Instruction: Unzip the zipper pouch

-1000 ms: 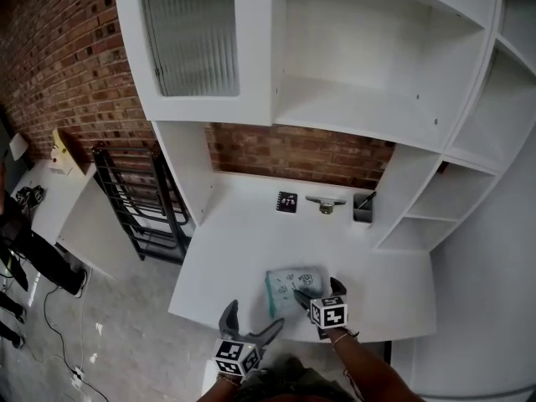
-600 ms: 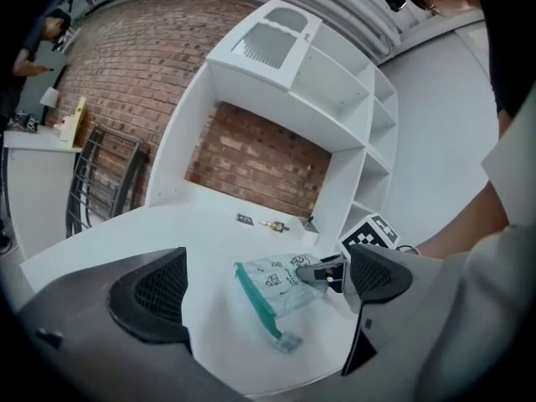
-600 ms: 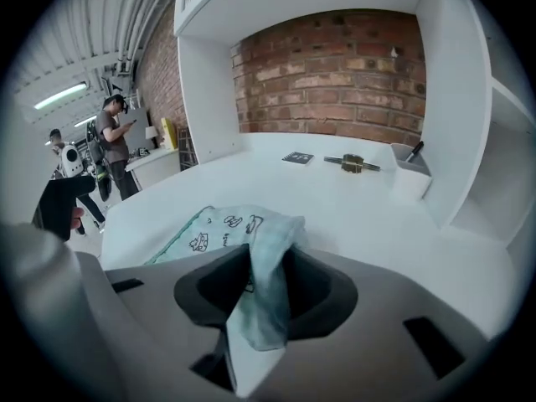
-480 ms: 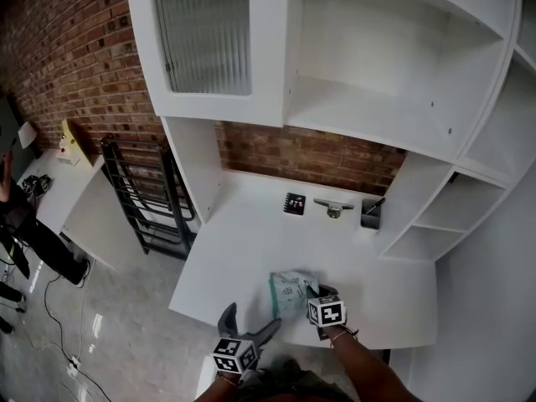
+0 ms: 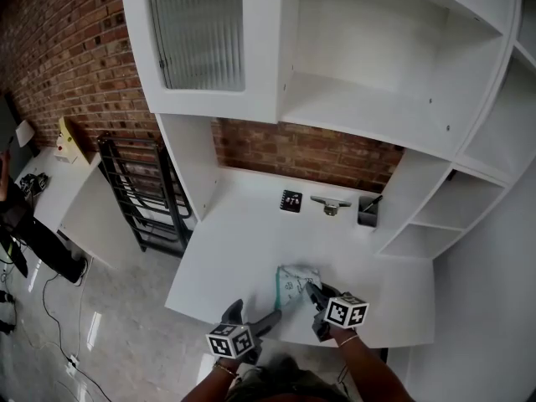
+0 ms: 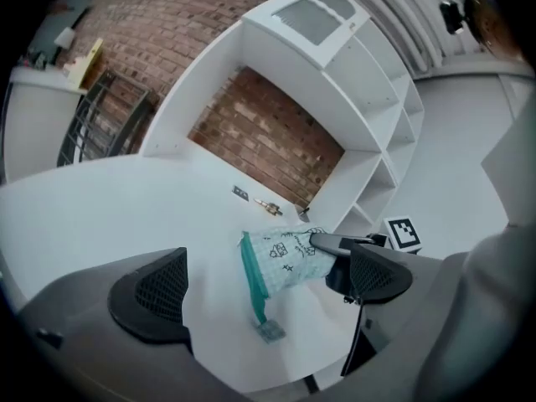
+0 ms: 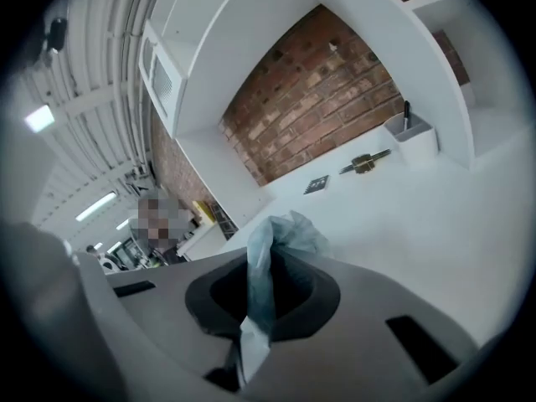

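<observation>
The right tongs (image 7: 260,300) have just been closing and now pinch one end of the pale green cloth zipper pouch with little drawings (image 5: 295,281), low in the middle of the head view. The left tongs (image 6: 266,287) stand wide apart, holding nothing, near its dark green zip. Only a thin fold is pinched, so I think a hard tug could pull it free. Under it is a smooth white desk (image 5: 243,249), with white shelves (image 5: 368,107) above and a red brick wall (image 5: 310,153) behind.

pouch (image 5: 296,281) end hidden in R gripper (image 5: 313,292), desk items (image 5: 328,205) too small
</observation>
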